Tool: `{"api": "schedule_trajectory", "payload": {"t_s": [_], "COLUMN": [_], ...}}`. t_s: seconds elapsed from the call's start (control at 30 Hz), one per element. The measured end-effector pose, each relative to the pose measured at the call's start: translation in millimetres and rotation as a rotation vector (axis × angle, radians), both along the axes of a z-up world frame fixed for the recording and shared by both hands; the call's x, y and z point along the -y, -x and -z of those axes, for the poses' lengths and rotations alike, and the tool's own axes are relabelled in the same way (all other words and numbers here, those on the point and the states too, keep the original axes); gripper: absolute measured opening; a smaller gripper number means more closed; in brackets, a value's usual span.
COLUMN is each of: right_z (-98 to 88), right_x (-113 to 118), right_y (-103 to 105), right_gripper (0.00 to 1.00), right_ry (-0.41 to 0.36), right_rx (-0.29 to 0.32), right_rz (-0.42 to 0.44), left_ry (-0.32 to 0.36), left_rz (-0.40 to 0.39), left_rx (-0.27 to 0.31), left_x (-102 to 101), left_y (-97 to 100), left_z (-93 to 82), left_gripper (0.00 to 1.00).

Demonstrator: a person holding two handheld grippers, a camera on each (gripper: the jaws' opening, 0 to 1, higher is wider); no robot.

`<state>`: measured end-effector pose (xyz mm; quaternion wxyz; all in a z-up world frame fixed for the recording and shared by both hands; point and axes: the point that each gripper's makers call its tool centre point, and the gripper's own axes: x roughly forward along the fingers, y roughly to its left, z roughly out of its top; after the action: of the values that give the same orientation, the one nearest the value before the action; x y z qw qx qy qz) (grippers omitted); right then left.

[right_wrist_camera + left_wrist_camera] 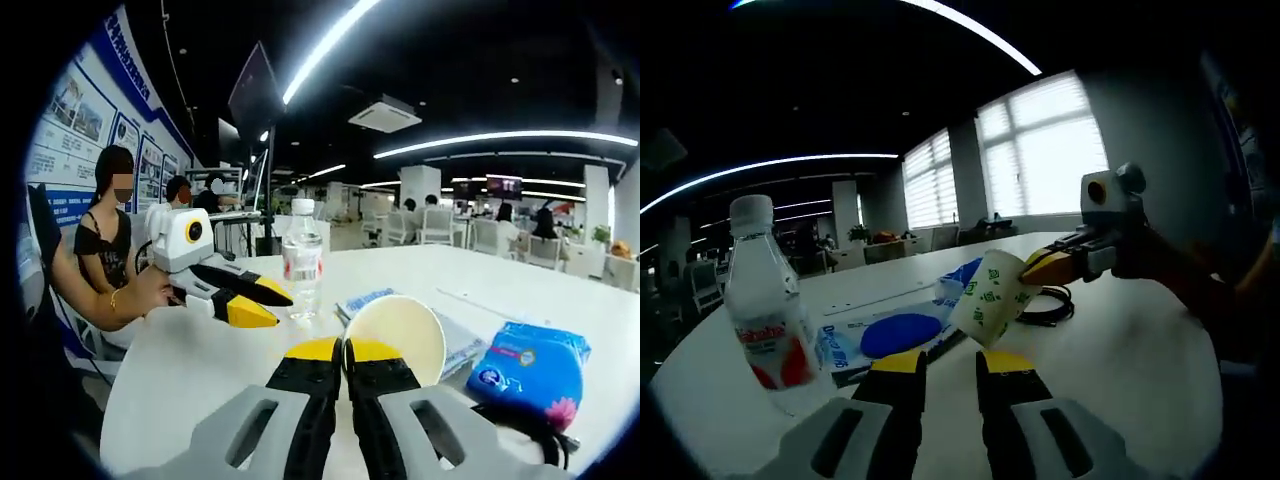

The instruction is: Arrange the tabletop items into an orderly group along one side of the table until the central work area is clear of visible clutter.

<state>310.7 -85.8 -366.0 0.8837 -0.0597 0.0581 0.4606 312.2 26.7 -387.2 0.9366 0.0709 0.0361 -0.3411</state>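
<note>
My right gripper (345, 352) is shut on the rim of a white paper cup (400, 335) with green print (990, 295), held tilted just above the table. In the left gripper view it comes in from the right (1045, 268) with the cup. My left gripper (952, 365) is open with nothing between its jaws, low over the near table edge; the right gripper view has it at the left (255, 303). A clear water bottle with a red label (765, 310) (302, 260) stands upright. A flat blue and white pack (890, 335) lies beside the bottle.
The white table (1140, 370) (180, 370) is round-edged. A blue tissue pack (530, 370) and a black cable (1050, 305) (520, 425) lie near the cup. A person (105, 260) sits at the table's edge. Office chairs and desks stand behind.
</note>
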Motion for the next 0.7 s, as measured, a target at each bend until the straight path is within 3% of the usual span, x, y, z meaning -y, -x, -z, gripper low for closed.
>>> {"api": "schedule_trajectory", "payload": {"t_s": [0.23, 0.43, 0.7], "right_z": [1.4, 7.2, -7.1], "right_x": [-1, -5, -25], "right_y": [0, -2, -5], "right_gripper": [0.01, 0.01, 0.01], "right_ry": [0.005, 0.017, 0.056], "right_rx": [-0.002, -0.015, -0.006], "right_rz": [-0.01, -0.029, -0.057], "left_ry": [0.051, 0.037, 0.032], "left_rz": [-0.046, -0.076, -0.108], "left_rx": [-0.011, 0.008, 0.038], "left_x": [-15, -23, -31], "left_y": [-4.2, -9.0, -6.7], "left_z": [9.8, 8.8, 4.6], "left_gripper": [0.19, 0.19, 0.19]}}
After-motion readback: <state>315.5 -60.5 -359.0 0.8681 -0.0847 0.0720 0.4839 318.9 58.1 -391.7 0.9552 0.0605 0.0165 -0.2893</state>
